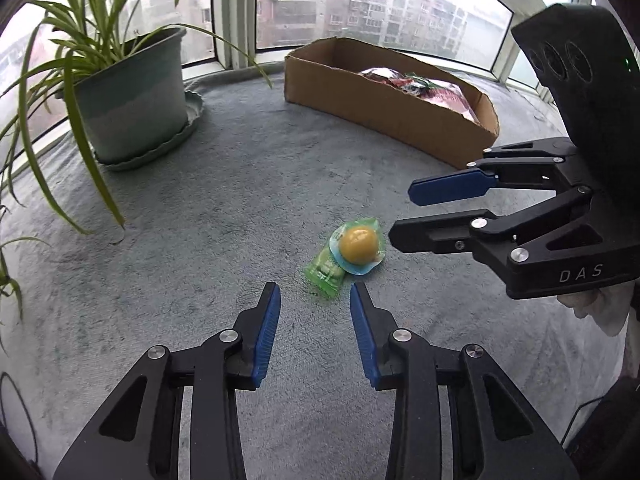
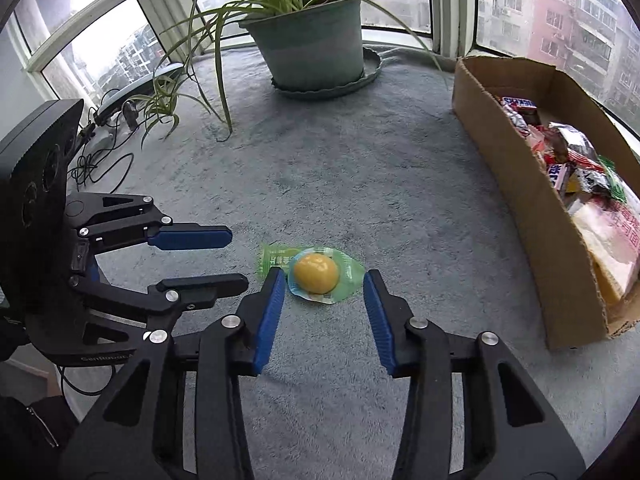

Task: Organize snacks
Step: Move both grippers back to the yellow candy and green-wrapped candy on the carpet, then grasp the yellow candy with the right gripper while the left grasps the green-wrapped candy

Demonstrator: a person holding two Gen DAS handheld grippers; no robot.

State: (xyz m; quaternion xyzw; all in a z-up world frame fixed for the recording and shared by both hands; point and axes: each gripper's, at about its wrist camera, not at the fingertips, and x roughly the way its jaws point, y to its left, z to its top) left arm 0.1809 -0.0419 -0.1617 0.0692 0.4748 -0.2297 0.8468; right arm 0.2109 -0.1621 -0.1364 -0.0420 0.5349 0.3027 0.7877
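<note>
A yellow domed jelly cup (image 1: 358,245) (image 2: 316,273) lies on the grey carpet, resting partly on a green snack packet (image 1: 323,274) (image 2: 274,258). My right gripper (image 2: 323,276) is open, and its blue fingertips straddle the cup just above the carpet without pressing it. It enters the left wrist view as the right gripper (image 1: 400,214), reaching in from the right. My left gripper (image 1: 314,292) is open just short of the green packet, with nothing between its pads. In the right wrist view the left gripper (image 2: 239,258) comes in from the left. The cardboard box (image 1: 380,108) (image 2: 520,184) holds several wrapped snacks.
A potted spider plant (image 1: 132,92) (image 2: 312,36) stands on a saucer at the back, its long leaves hanging over the carpet. Windows curve around the ledge. Cables and a small device (image 2: 104,128) lie at the far left. Bare carpet (image 1: 240,184) lies between plant, box and snacks.
</note>
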